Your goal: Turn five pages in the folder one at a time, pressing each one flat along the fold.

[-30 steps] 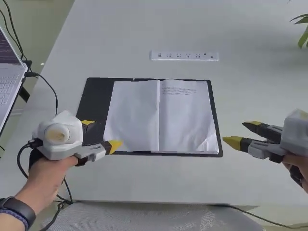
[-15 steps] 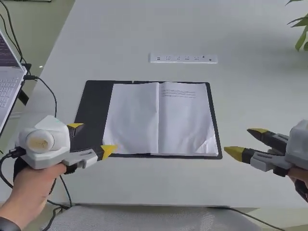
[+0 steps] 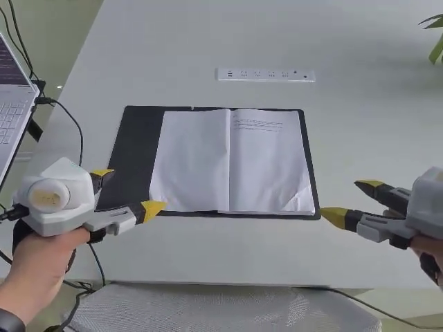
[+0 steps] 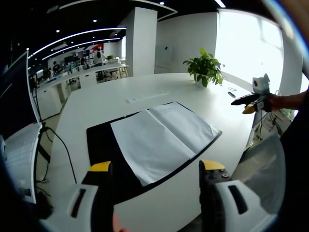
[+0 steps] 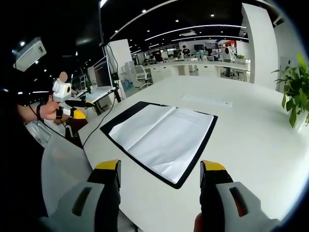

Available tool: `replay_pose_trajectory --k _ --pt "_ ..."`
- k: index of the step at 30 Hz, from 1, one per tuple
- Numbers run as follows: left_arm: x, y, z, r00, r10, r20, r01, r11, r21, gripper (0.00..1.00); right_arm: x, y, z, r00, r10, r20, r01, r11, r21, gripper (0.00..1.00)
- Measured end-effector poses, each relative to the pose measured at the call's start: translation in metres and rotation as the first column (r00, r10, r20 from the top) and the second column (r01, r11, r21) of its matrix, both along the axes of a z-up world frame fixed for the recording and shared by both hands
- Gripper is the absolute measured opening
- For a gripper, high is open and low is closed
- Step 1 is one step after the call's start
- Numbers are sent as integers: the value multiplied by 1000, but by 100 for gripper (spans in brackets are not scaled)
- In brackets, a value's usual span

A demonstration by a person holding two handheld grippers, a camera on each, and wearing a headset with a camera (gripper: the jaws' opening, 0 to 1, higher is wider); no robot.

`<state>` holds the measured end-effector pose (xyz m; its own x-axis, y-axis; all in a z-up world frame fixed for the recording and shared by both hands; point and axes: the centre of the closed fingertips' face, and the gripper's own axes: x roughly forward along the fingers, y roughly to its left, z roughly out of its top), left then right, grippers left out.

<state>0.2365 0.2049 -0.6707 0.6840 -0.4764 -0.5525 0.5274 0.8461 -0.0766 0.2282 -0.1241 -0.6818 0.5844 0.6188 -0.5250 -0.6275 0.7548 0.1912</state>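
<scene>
A black folder [image 3: 135,155] lies open on the white table, with white pages [image 3: 232,160] spread flat across a centre fold; the right page has a few lines of print at its top. The folder [image 4: 104,145] also lies ahead of the left jaws, and the folder [image 5: 159,137] ahead of the right jaws. My left gripper [image 3: 124,190] hovers open off the folder's near left corner, holding nothing. My right gripper [image 3: 353,200] hovers open just right of the folder's near right corner, also holding nothing. Neither touches the pages.
A white power strip [image 3: 265,75] lies beyond the folder. A laptop [image 3: 10,114] with a black cable [image 3: 69,128] sits at the left table edge. A potted plant [image 4: 205,70] stands at the far right. A grey chair seat [image 3: 221,311] is below the near edge.
My left gripper has drawn back toward the near left, off the folder's corner. The right gripper has stayed about where it was. The head camera shifted slightly.
</scene>
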Motion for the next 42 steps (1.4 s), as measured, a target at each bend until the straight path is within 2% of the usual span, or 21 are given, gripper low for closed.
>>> replay_pose_trajectory --k 6,10,20,26,32,37,42 --pt "1 -1 0 1000 -8 -4 8 1000 3 71 -5 1 -5 1000 3 -14 -3 1000 -3 66" --pt "6 -3 3 1000 -17 0 17 1000 6 71 -8 1 -6 1000 2 -20 -2 1000 -1 66" --pt "22 -29 7 997 -76 13 76 997 5 70 -10 -3 -3 1000 -20 -20 20 1000 6 66" --pt "32 -52 6 992 -128 14 128 992 1 70 -10 -8 0 999 -37 -18 37 999 4 66" --pt "39 -81 4 983 -185 16 185 983 -7 69 -13 -11 2 998 -54 -13 54 998 6 66" --pt "44 -109 0 971 -237 12 237 971 -12 68 -17 -14 3 997 -72 -14 72 997 12 66" --pt "47 -138 -9 954 -299 -2 299 954 -12 67 -20 -18 3 996 -92 -18 92 995 22 66"
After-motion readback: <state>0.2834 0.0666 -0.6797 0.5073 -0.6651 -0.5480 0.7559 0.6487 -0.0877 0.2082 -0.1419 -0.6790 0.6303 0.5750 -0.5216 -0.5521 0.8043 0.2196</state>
